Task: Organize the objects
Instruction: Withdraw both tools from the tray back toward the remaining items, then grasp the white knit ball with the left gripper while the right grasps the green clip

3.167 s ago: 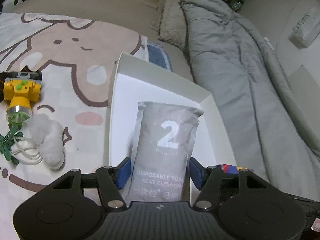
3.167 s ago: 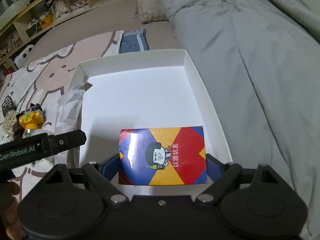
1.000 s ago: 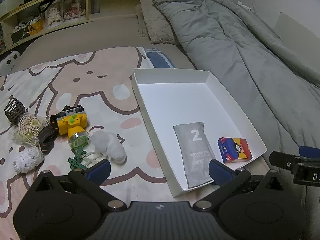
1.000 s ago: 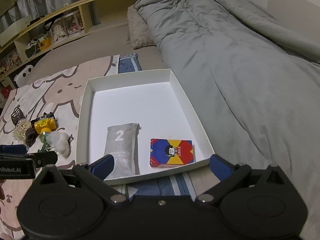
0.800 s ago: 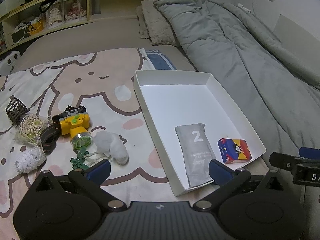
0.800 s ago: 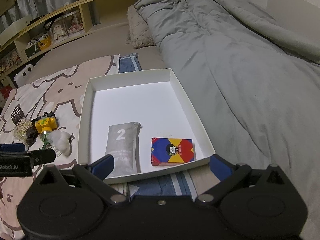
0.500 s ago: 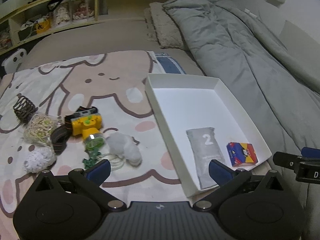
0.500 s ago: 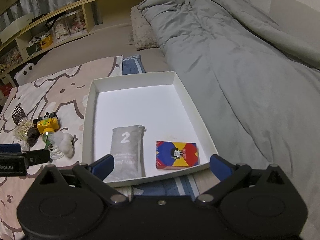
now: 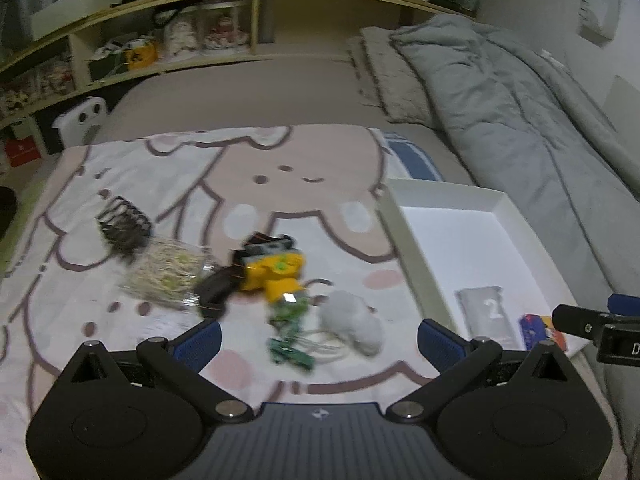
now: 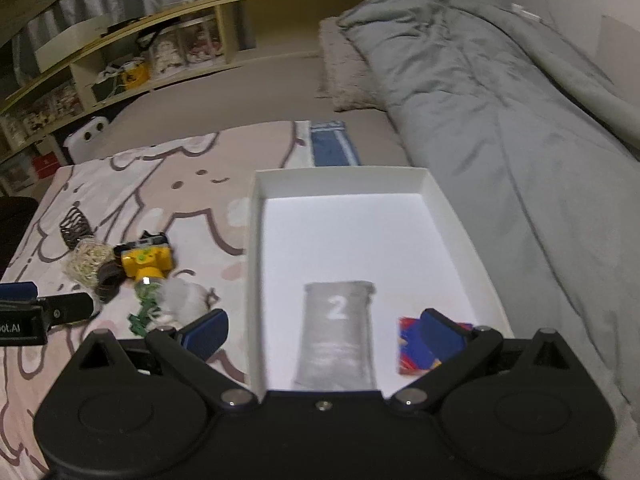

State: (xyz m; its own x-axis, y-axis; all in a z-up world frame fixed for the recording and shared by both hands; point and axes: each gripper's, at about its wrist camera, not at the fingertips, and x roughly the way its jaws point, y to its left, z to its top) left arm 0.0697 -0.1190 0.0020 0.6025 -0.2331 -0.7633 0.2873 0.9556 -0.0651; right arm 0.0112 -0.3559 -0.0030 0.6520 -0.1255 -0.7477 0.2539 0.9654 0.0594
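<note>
Left gripper (image 9: 318, 336): jaws spread wide, holding nothing, hanging over the blanket and facing the loose pile.
Right gripper (image 10: 322, 330): also spread wide and empty, hanging at the near edge of the box (image 10: 256, 240).
Green clip (image 9: 290, 350): nearest item, blurred, lying with a pale cord just beside the fluff; looks light and thin, so it is likely best pinched across its flat sides.
Fluff (image 9: 352, 320): white, soft ball on the blanket (image 9: 100, 184), near the box's left wall; probably very light and squashy, so a gentle squeeze through the middle should do.
Pouch (image 10: 336, 332): grey, marked 2, lying flat inside the box, already put away.
Card pack (image 10: 408, 356): red and blue, in the box right of the pouch, partly hidden by a right finger.
Headlamp (image 9: 274, 270): yellow, with a dark strap, touching the green clip's end; stiff plastic body, likely the heaviest piece, best taken across the yellow housing, not the strap.
Bag (image 9: 168, 276): clear, crinkly, full of pale bands; probably slippery and soft.
Hair claw (image 9: 124, 226): dark, farthest, just beyond the bag; rigid but maybe brittle.
Progress: 2 items boxed, the pile still out, judging by how things lie.
</note>
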